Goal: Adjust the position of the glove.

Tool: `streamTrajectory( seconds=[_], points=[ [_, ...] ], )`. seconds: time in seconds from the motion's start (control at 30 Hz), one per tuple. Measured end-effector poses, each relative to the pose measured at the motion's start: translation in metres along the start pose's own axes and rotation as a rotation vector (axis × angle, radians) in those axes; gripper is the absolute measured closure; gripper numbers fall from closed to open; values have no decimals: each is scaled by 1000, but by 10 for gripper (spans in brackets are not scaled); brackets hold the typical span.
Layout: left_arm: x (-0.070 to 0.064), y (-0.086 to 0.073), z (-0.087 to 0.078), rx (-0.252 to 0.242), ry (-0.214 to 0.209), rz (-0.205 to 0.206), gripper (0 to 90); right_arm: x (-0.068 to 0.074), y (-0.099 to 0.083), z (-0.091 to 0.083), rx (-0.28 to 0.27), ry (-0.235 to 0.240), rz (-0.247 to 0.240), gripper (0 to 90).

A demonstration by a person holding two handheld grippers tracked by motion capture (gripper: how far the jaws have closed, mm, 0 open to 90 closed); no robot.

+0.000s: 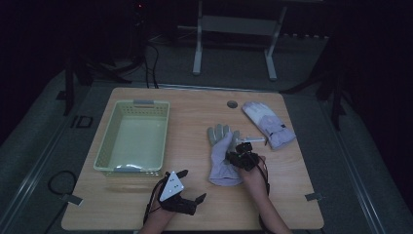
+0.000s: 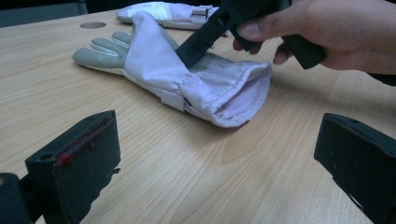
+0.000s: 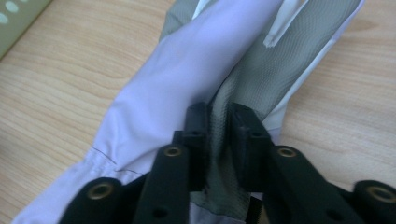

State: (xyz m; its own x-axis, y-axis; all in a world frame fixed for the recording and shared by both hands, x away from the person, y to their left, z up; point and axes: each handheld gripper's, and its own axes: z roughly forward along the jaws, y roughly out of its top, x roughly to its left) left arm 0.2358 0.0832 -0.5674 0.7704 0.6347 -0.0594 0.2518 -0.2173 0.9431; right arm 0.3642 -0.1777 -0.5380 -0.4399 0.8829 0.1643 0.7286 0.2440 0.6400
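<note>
A pale lilac glove with a grey palm (image 1: 221,155) lies at the middle of the wooden table, fingers pointing away from me. My right gripper (image 1: 239,155) is shut on it, pinching a fold of grey palm fabric (image 3: 218,135) between its jaws. In the left gripper view that glove (image 2: 187,79) lies ahead, its cuff open toward the camera, with the right gripper (image 2: 189,53) pressing into it. My left gripper (image 1: 190,187) rests open near the table's front edge, nothing between its jaws. A second lilac glove (image 1: 269,124) lies at the back right.
A pale green plastic basket (image 1: 132,137) stands on the left half of the table, with nothing visible inside it. A round cable hole (image 1: 232,104) sits near the far edge. A white frame stand (image 1: 234,39) is on the floor beyond the table.
</note>
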Motion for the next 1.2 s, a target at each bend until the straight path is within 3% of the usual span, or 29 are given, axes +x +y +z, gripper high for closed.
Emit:
streamTrajectory(
  seconds=[0.1,0.3,0.47,0.53,0.77,0.87,1.07,1.2],
  points=[
    [0,0,0,1,1,2,3,0,-1,0,-8,-2,6,683],
    [0,0,0,1,0,5,3,-4,4,-14,-23,-7,-45,546],
    [0,0,0,2,-1,3,3,-16,12,-31,-60,-23,-79,572],
    [0,0,0,1,-1,2,3,-28,20,-44,-99,-22,-117,582],
    [0,0,0,2,0,2,3,-65,40,-66,-135,-61,-208,579],
    [0,0,0,1,-1,1,3,-75,46,-69,-134,-76,-216,578],
    [0,0,0,1,-1,-1,3,-110,66,-71,-127,-120,-185,575],
    [0,0,0,0,2,-3,3,-129,78,-68,-114,-155,-179,520]
  ],
)
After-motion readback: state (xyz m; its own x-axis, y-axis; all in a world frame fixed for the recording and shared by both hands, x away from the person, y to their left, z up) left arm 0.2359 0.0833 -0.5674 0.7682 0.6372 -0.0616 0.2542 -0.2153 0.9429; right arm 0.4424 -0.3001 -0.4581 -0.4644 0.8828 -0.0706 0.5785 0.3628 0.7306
